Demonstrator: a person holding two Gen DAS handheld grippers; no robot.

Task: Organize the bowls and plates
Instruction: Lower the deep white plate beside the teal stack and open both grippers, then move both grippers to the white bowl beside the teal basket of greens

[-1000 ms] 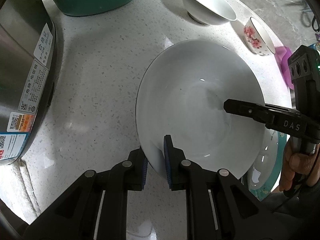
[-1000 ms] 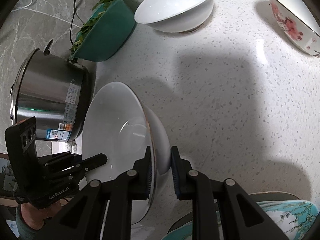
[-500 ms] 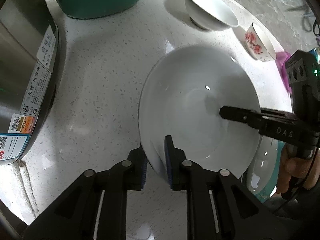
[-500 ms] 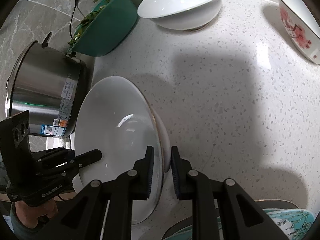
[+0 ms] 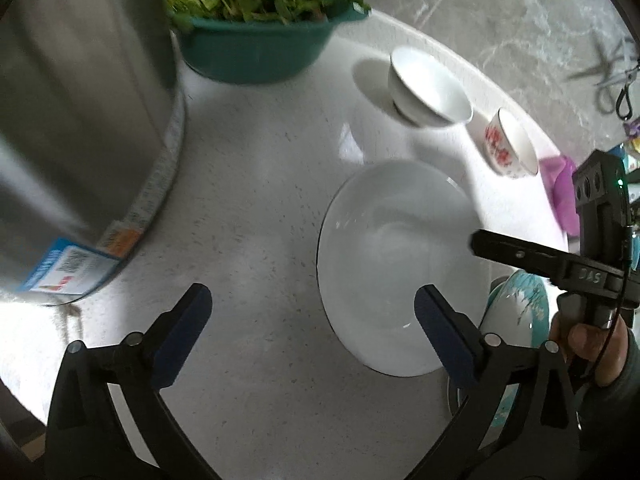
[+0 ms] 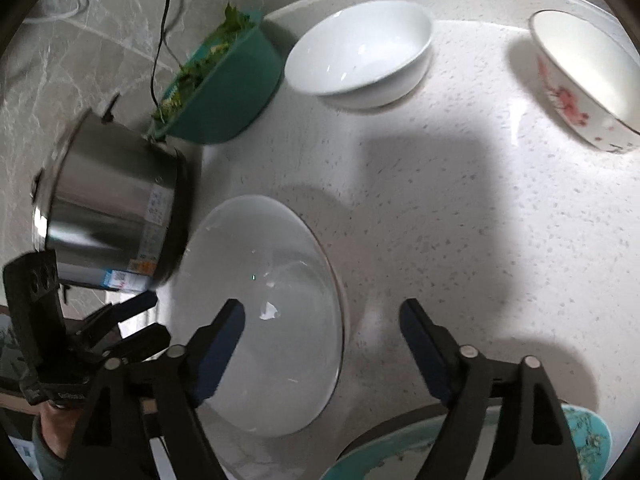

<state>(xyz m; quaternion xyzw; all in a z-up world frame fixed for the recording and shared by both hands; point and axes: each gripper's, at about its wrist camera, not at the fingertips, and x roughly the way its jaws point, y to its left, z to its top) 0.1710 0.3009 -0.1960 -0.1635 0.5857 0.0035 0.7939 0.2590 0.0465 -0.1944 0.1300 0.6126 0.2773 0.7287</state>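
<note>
Partly hidden teal plate; both grippers' jaws opening, off the white bowl.

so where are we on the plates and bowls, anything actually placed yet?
Placed: the large white plate sits on the counter with neither gripper touching it. In hand: nothing; left gripper and right gripper are both opening, pads clear of the rim. Left: small white bowl, floral bowl and teal patterned plate all sit separately, unstacked.
</note>
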